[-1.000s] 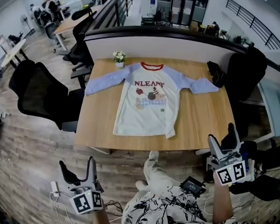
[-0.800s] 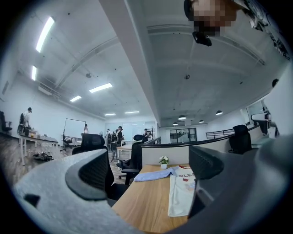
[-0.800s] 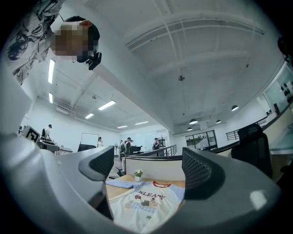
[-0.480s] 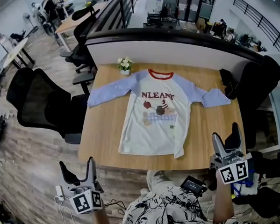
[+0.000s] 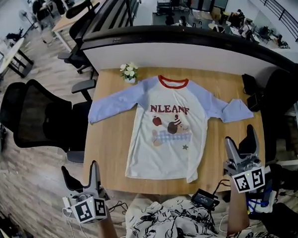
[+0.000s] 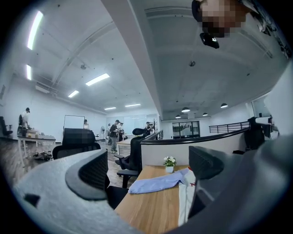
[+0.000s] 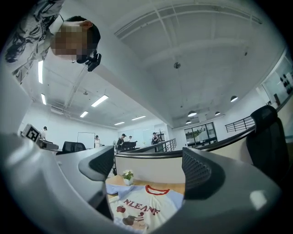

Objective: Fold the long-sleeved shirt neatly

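Left side first: your left gripper hangs at the counter's near-left corner, jaws wide apart, nothing between them. You've stepped in over the last 1 second, so the long-sleeved shirt now sits closer under you. It hasn't budged on the wood, though, so I'd say no fold is started. It lies flat, print up, mid-counter. The red collar points away from you and the hem is nearest. Its long axis runs front to back, with the 2 sleeves spread sideways. Your right gripper hovers over the near-right corner, jaws just as wide, empty.
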Available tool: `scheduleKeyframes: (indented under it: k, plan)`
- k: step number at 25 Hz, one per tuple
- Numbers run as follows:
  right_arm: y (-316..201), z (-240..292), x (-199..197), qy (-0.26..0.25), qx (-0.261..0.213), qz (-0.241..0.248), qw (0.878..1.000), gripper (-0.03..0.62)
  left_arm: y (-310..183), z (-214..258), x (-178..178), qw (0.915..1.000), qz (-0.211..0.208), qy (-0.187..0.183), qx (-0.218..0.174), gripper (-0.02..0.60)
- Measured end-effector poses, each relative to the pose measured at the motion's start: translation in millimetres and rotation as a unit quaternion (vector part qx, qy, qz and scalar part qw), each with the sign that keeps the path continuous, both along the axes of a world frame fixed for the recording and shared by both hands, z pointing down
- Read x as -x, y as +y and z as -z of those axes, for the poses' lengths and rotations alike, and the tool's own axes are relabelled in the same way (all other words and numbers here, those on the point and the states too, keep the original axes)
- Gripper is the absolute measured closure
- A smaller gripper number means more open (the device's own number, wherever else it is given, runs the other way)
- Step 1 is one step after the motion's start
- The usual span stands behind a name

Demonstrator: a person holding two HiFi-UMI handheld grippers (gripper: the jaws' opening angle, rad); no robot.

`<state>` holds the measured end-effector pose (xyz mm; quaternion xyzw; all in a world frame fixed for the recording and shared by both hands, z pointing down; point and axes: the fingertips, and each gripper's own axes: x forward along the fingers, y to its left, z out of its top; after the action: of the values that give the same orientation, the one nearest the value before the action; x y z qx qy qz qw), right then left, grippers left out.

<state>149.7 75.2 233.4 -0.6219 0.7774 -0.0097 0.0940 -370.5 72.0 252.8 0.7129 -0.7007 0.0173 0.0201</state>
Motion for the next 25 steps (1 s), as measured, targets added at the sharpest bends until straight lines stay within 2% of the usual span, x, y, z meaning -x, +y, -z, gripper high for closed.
scheduleKeyframes:
  k: [4,8,12,20,25]
  plan:
    - [-25,-21,5,0.002,0.026,0.009,1.000,0.135,-21,-18,-5,0.9995,-0.006,-0.009,0.030,0.040]
    - [-47,-33,12,0.037,0.042,0.007,0.998,0.135,-48,-36,5,0.9987,-0.016,-0.007,0.049,0.040]
    - [-74,-32,31,0.065,0.048,0.010,0.997,0.135,-81,-53,17,0.9968,-0.045,-0.007,0.066,0.039]
    - [-160,-44,134,0.123,0.079,0.088,0.985,0.135,-149,-97,60,0.9923,-0.075,0.003,0.098,0.040]
    - [-202,-77,220,0.120,0.109,0.131,0.978,0.137,-191,-131,100,0.9885,-0.102,0.007,0.112,0.040]
